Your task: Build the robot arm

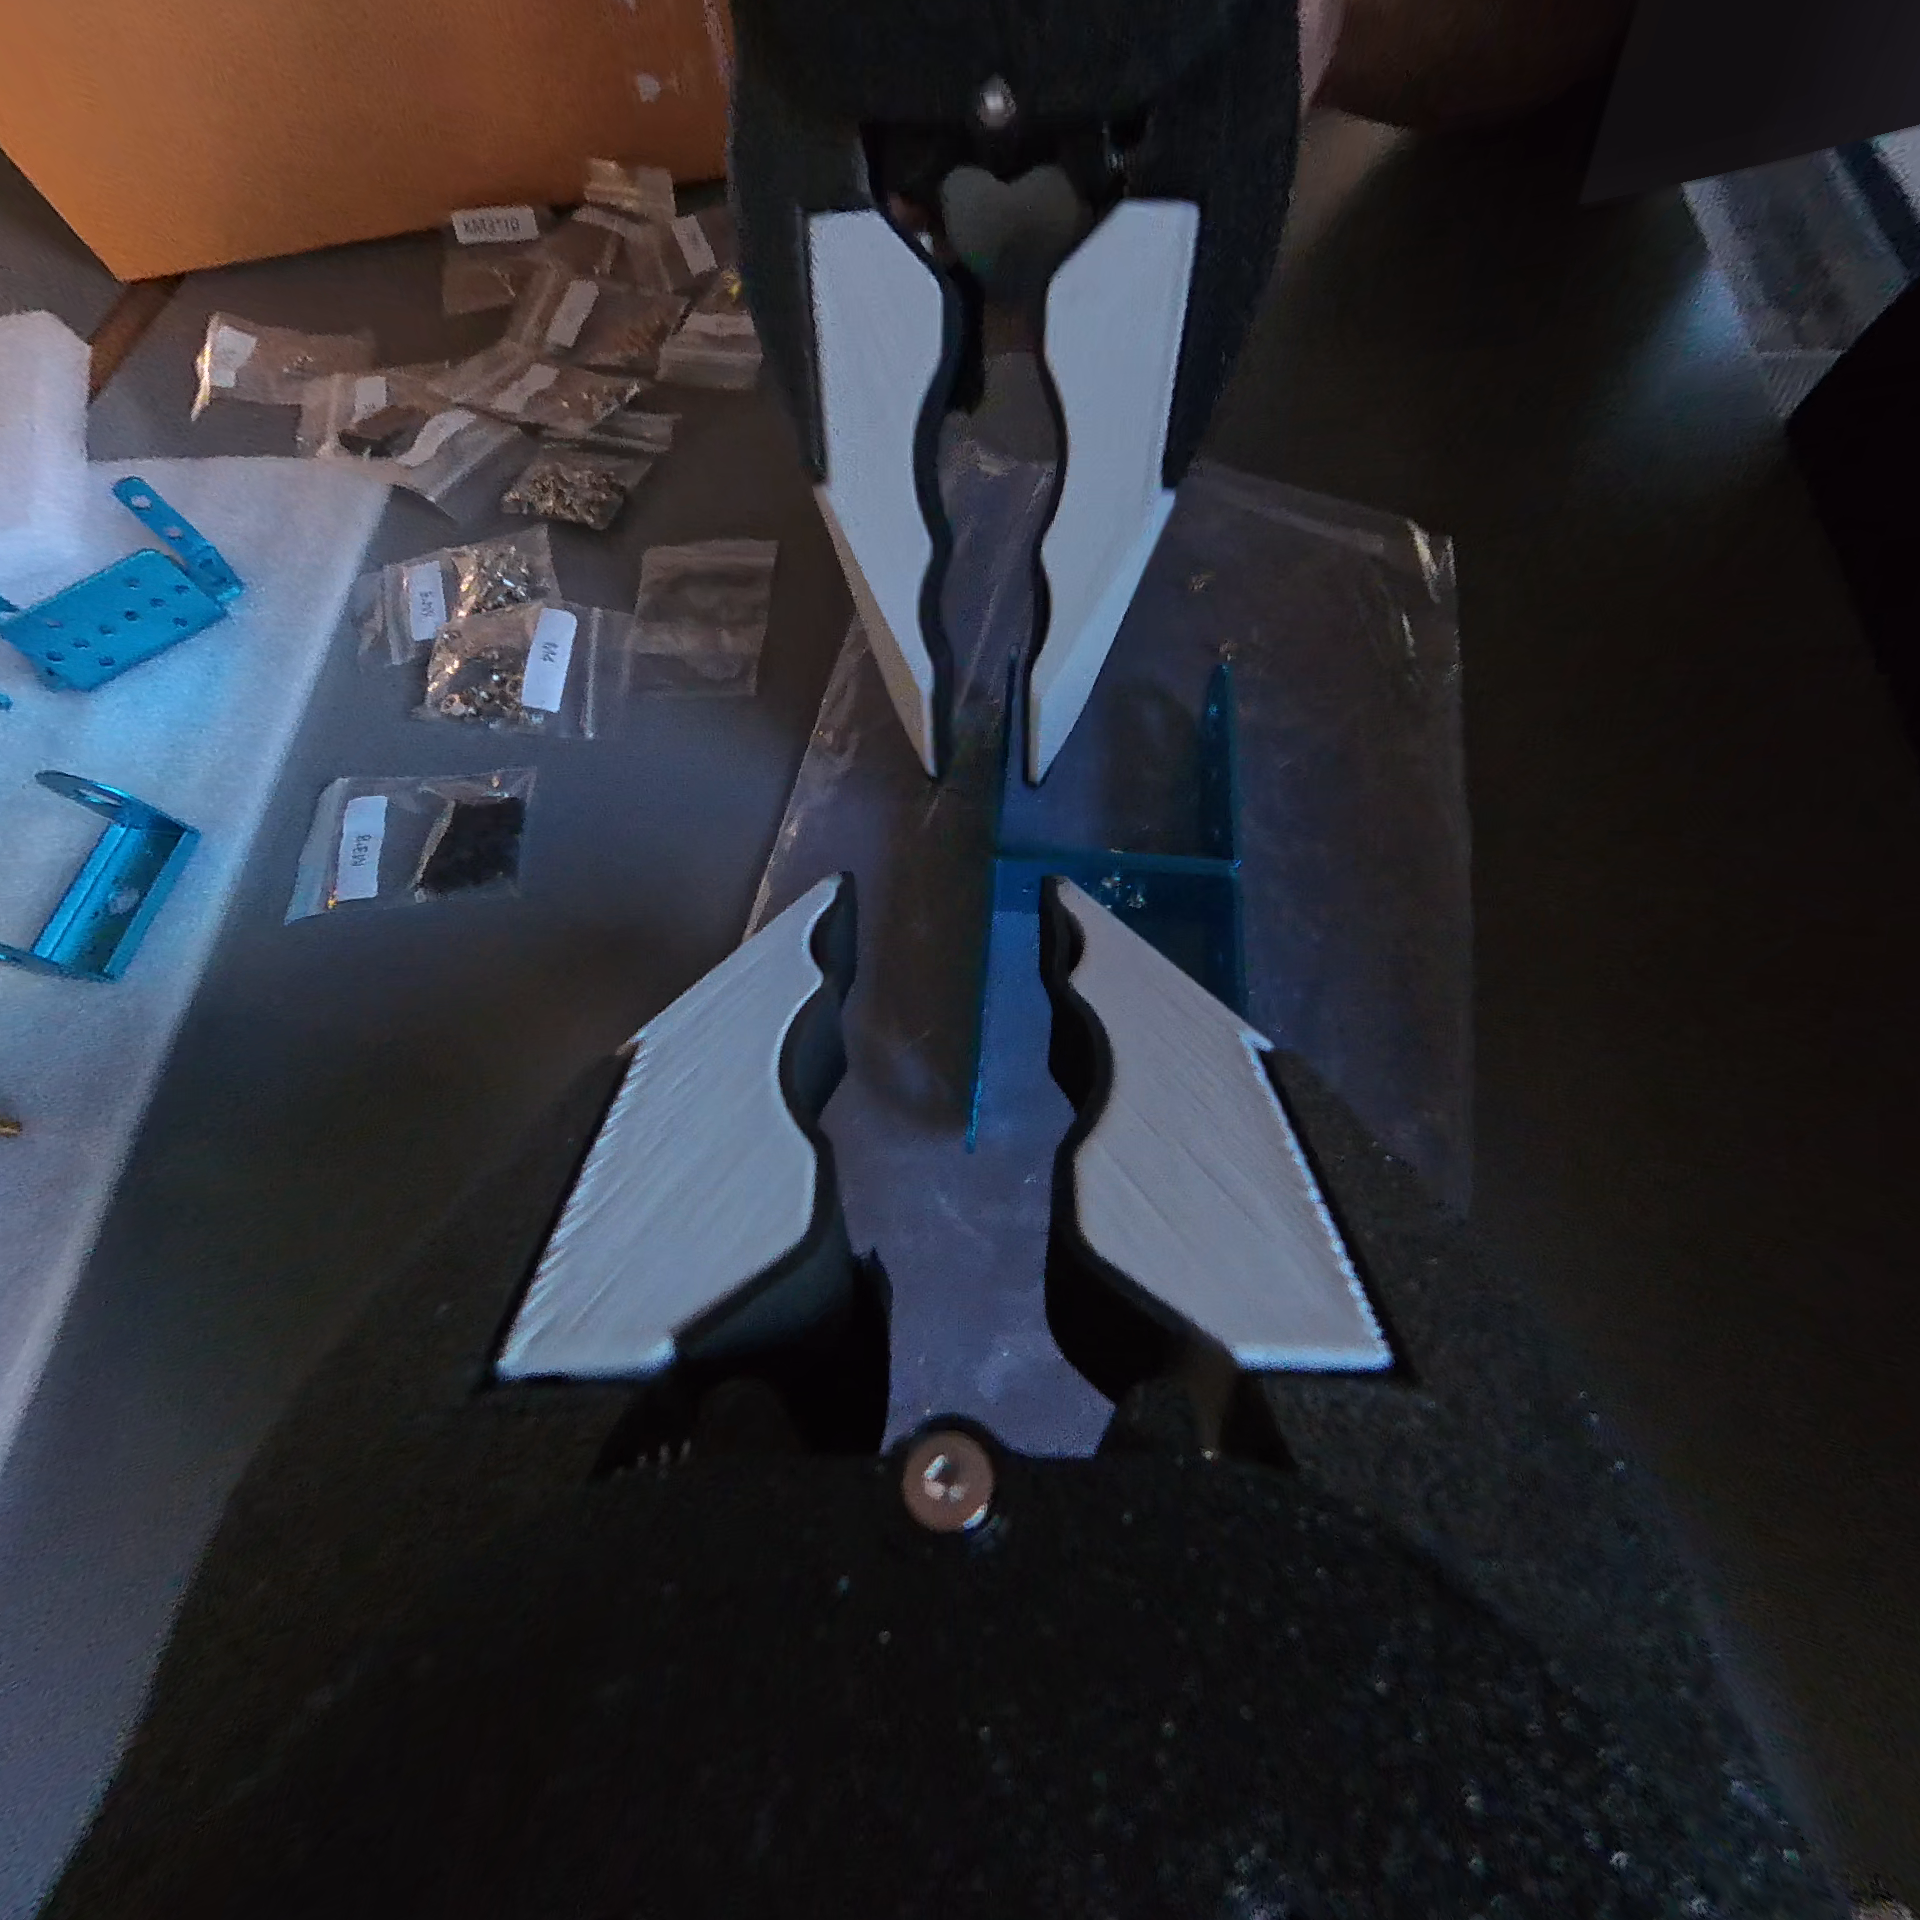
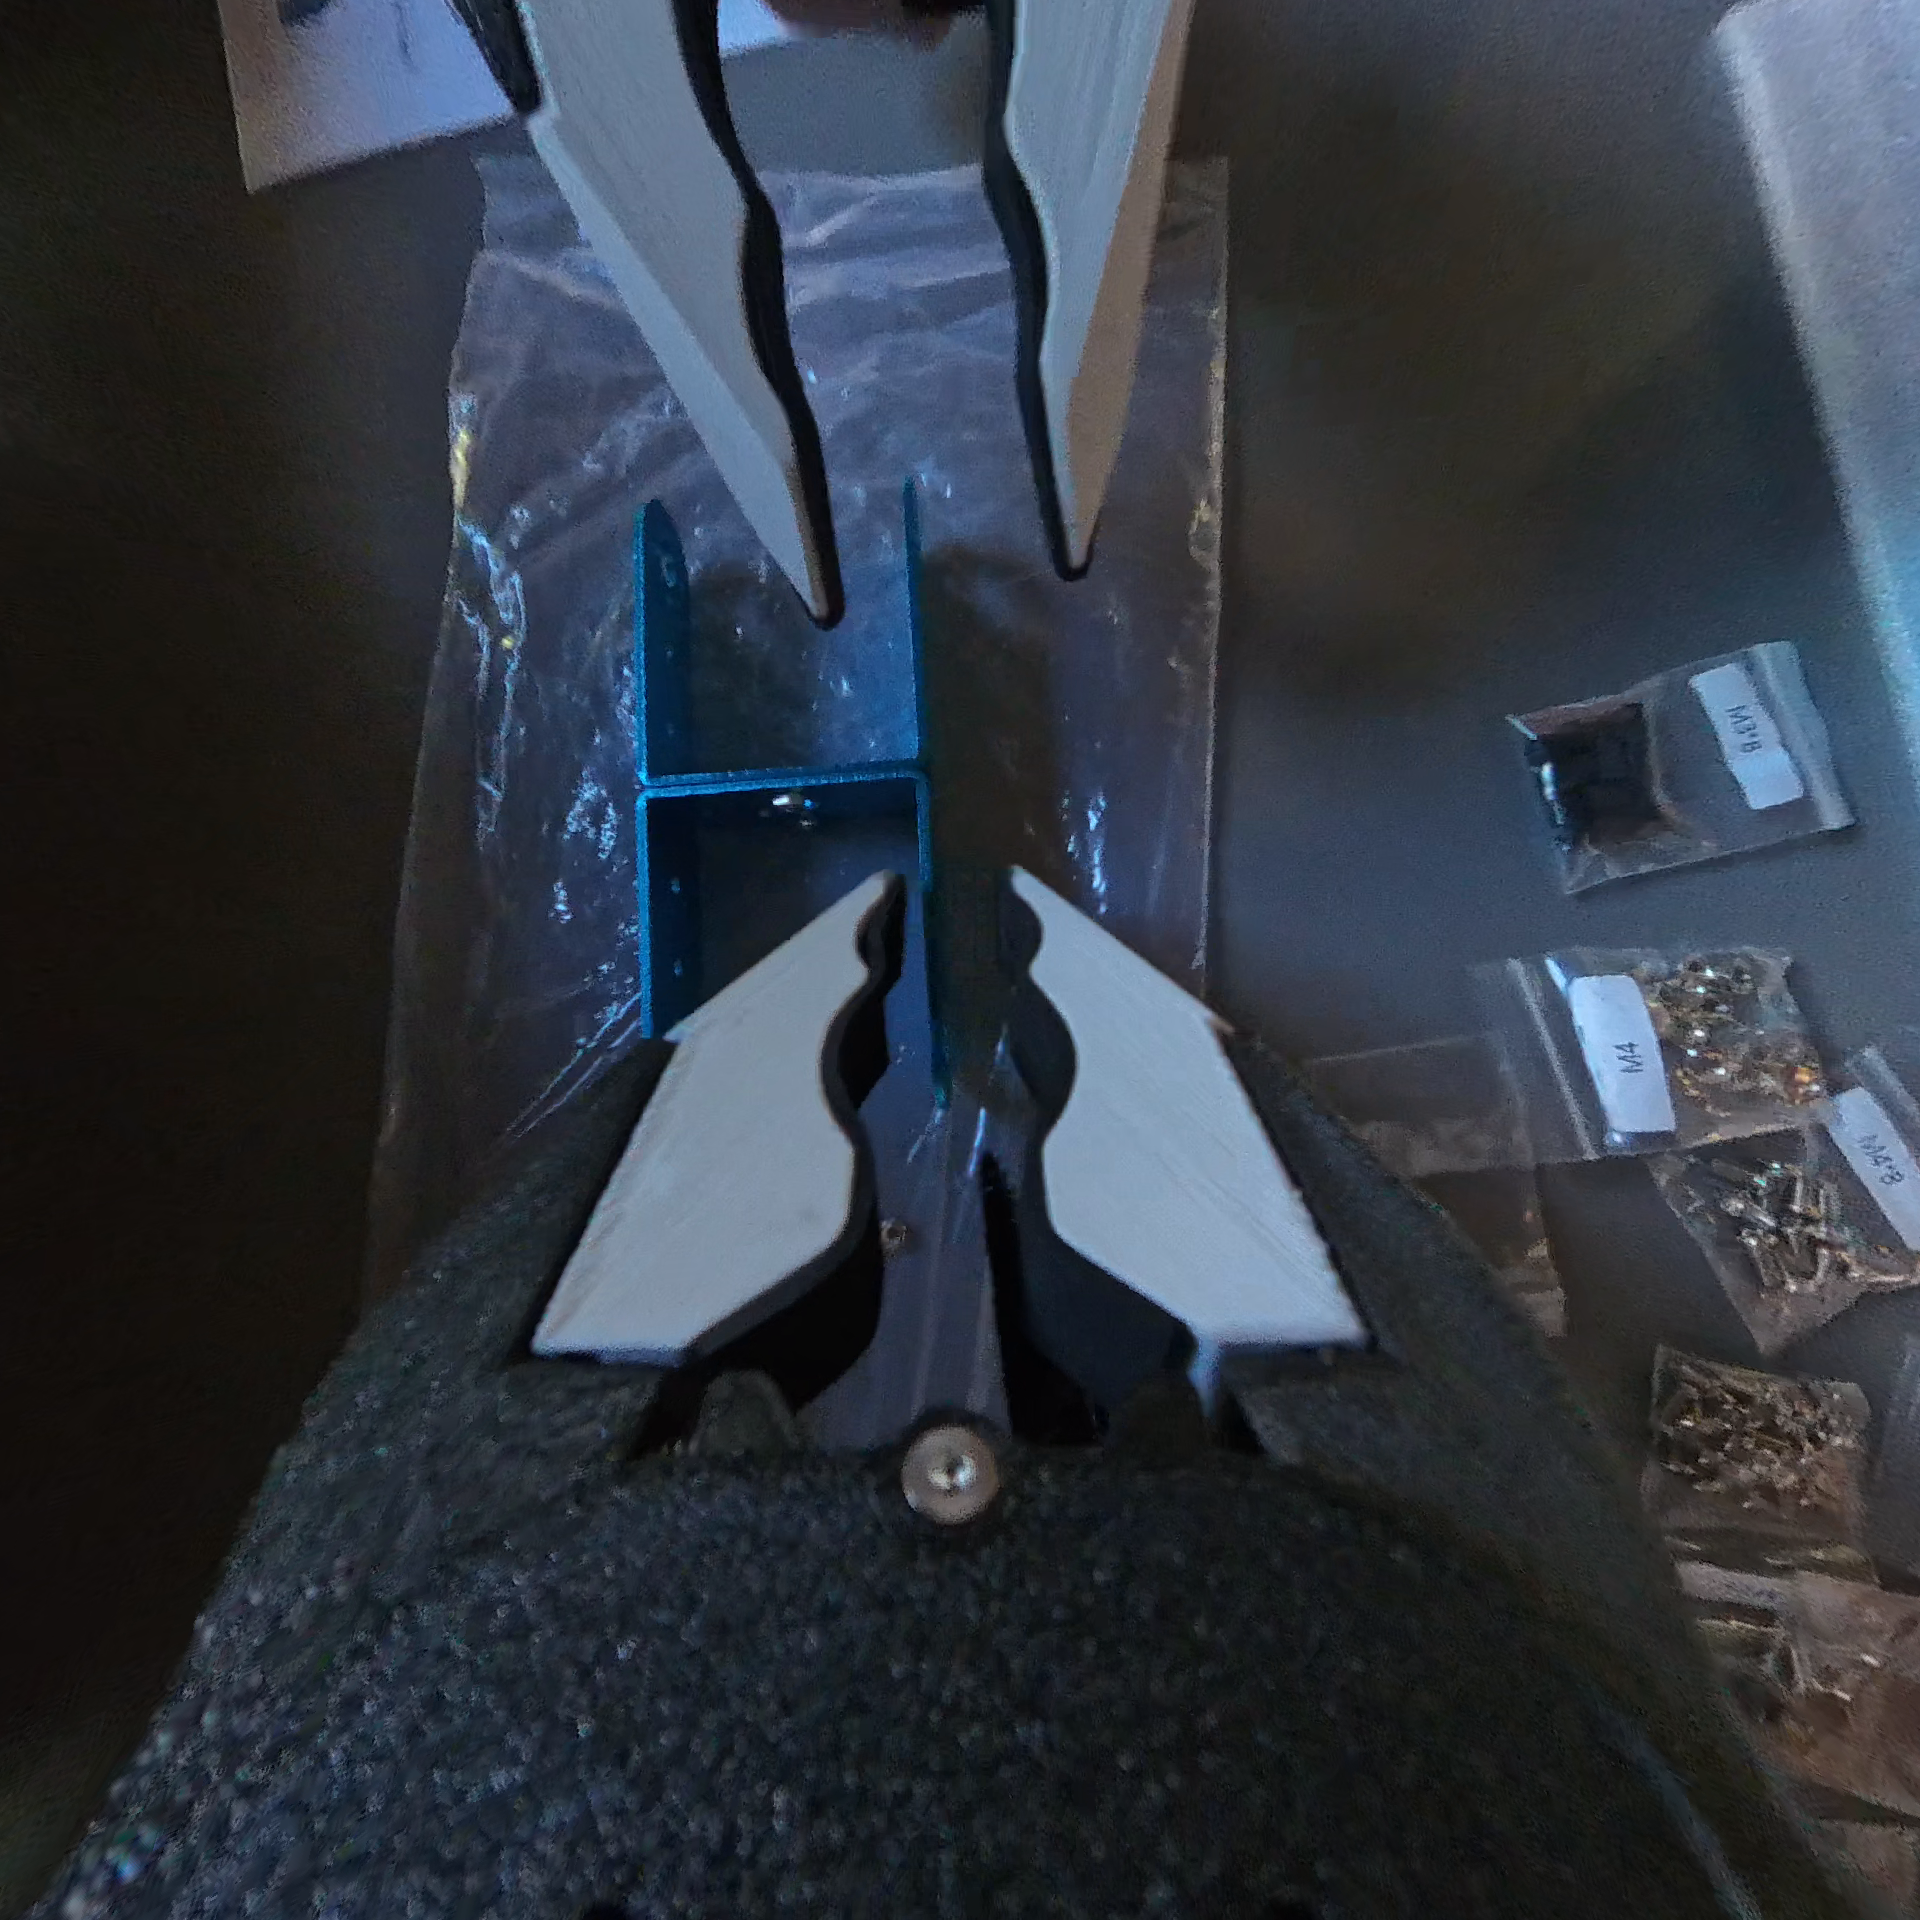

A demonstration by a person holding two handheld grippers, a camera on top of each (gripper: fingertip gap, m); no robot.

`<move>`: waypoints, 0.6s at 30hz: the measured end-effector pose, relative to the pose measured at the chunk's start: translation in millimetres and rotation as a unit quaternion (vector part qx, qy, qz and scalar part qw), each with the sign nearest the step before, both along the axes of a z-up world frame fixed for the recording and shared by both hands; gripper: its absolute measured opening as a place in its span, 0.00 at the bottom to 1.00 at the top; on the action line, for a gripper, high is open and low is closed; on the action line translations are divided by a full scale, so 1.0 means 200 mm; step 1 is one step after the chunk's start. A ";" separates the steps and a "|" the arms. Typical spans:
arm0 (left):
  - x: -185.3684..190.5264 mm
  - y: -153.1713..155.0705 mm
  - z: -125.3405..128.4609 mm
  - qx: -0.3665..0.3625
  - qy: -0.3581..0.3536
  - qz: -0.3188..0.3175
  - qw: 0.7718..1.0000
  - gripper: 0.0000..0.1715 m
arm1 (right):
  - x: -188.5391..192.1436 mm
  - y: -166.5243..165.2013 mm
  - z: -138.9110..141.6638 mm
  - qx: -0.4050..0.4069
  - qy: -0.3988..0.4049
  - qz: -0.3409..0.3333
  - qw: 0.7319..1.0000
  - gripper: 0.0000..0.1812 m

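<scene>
A blue metal bracket assembly (image 1: 1122,935), shaped like an H, lies on a clear plastic bag (image 1: 1340,644) on the dark table. The two grippers face each other over it. My left gripper (image 1: 945,894) is open, and the bracket's long upright wall (image 1: 992,914) runs between its fingers. My right gripper (image 2: 956,883) straddles the same wall (image 2: 920,644) from the other end. It is narrowly open, with a gap showing at one finger. The right gripper (image 1: 987,774) shows at the top of the left wrist view. The left gripper (image 2: 948,592) shows at the top of the right wrist view.
Several small zip bags of screws (image 1: 499,665) lie left of the bracket, and they also show in the right wrist view (image 2: 1683,1049). A white foam sheet (image 1: 208,1039) holds loose blue brackets (image 1: 114,613). A cardboard box (image 1: 312,125) stands at the back left. One gripper's finger ends stand about 5 cm off the other's.
</scene>
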State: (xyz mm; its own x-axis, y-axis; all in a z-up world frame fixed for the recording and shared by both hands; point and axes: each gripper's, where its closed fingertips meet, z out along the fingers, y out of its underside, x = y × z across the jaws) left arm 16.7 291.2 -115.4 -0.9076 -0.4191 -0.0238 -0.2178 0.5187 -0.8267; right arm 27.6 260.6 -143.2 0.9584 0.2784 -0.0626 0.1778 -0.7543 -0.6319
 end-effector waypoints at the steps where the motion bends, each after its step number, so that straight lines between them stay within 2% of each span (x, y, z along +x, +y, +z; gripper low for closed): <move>1: -0.01 0.01 0.01 -0.005 -0.003 0.002 1.000 0.20 | 0.00 -0.01 0.04 0.010 0.014 0.000 1.000 0.12; 4: -0.01 0.04 0.08 -0.017 -0.042 0.022 0.999 0.19 | 0.02 -0.10 0.15 0.055 0.034 0.007 0.998 0.12; 6: -0.01 0.05 0.06 -0.028 -0.039 0.030 0.998 0.19 | -0.02 -0.22 0.16 0.051 0.048 0.027 0.997 0.11; 8: -0.02 0.07 0.01 -0.022 -0.031 0.034 0.999 0.19 | -0.08 -0.33 0.11 0.036 0.048 0.041 0.997 0.11; 11: -0.01 0.11 -0.04 0.010 -0.031 0.039 0.999 0.19 | -0.14 -0.41 0.01 0.011 0.018 0.047 0.999 0.13; 18: -0.04 0.08 -0.03 0.031 -0.054 0.033 0.998 0.19 | -0.19 -0.39 -0.09 -0.032 -0.034 0.064 0.997 0.10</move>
State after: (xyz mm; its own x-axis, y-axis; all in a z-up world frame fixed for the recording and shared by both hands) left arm 9.6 308.0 -122.1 -0.8688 -0.4725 -0.1477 -0.1649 0.5575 -0.8137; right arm -9.9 182.4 -161.8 0.9181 0.3958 -0.0208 0.3152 -0.7610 -0.5670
